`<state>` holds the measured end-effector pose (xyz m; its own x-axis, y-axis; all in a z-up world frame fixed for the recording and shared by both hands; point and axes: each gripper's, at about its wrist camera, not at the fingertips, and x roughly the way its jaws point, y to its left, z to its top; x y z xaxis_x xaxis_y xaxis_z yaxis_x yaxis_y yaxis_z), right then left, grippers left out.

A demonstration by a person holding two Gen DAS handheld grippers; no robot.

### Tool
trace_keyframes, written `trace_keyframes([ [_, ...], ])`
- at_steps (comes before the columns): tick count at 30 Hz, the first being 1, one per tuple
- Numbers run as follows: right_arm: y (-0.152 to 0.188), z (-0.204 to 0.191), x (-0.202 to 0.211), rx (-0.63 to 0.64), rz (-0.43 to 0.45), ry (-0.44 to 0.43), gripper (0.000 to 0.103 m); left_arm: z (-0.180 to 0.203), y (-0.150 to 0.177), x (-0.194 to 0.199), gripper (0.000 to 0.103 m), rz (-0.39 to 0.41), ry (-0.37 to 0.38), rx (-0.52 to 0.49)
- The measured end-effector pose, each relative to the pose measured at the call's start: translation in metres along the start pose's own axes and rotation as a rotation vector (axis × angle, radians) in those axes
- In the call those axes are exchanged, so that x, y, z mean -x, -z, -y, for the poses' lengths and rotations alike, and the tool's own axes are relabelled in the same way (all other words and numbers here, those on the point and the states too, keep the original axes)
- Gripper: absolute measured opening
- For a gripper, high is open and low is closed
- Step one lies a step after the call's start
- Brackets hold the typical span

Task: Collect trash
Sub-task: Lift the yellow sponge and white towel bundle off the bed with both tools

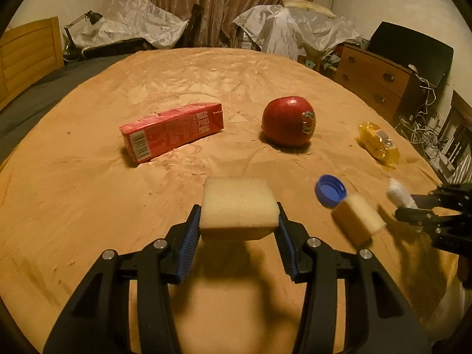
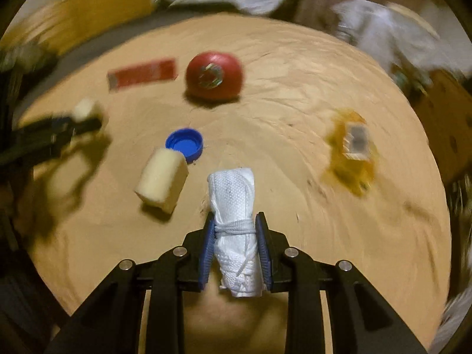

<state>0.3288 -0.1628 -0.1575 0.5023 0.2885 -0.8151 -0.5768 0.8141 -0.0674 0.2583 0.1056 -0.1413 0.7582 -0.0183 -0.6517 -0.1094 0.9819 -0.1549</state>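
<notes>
Left gripper (image 1: 239, 218): jaws clamped on a pale sponge block (image 1: 239, 206), held above the table (image 1: 147, 67)
Right gripper (image 2: 234, 236): jaws closed around a white tied roll (image 2: 234, 206)
Table: second sponge (image 2: 162, 177) touching blue cap (image 2: 184, 143); red carton (image 1: 172, 131), apple (image 1: 288, 121), yellow wrapper (image 1: 378, 143) beyond

1. Two yellow sponges are showing: one sponge (image 1: 239, 206) is sitting between gripper fingers, and the other sponge (image 1: 358, 219) is lying on the cloth.
2. One red carton (image 1: 171, 131) is lying on its side.
3. One red apple (image 1: 288, 121) is sitting there.
4. One blue bottle cap (image 1: 330, 190) is lying there.
5. One yellow wrapper (image 1: 378, 144) is lying there.
6. One white tied bundle (image 2: 237, 224) is showing.
</notes>
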Motion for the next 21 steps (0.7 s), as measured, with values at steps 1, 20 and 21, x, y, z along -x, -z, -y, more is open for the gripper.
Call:
trace_keyframes([
  [1, 0.006, -0.002, 0.009, -0.034, 0.028, 0.001, 0.028, 0.002, 0.001, 0.006, 0.046, 0.008, -0.005, -0.001],
  [20, 0.074, -0.085, 0.168, -0.267, 0.437, 0.088, 0.029, 0.078, 0.015, 0.163, 0.046, 0.287, -0.038, -0.108],
  [21, 0.076, -0.087, 0.174, -0.271, 0.446, 0.089, 0.029, 0.079, 0.016, 0.167, 0.046, 0.292, -0.039, -0.108],
])
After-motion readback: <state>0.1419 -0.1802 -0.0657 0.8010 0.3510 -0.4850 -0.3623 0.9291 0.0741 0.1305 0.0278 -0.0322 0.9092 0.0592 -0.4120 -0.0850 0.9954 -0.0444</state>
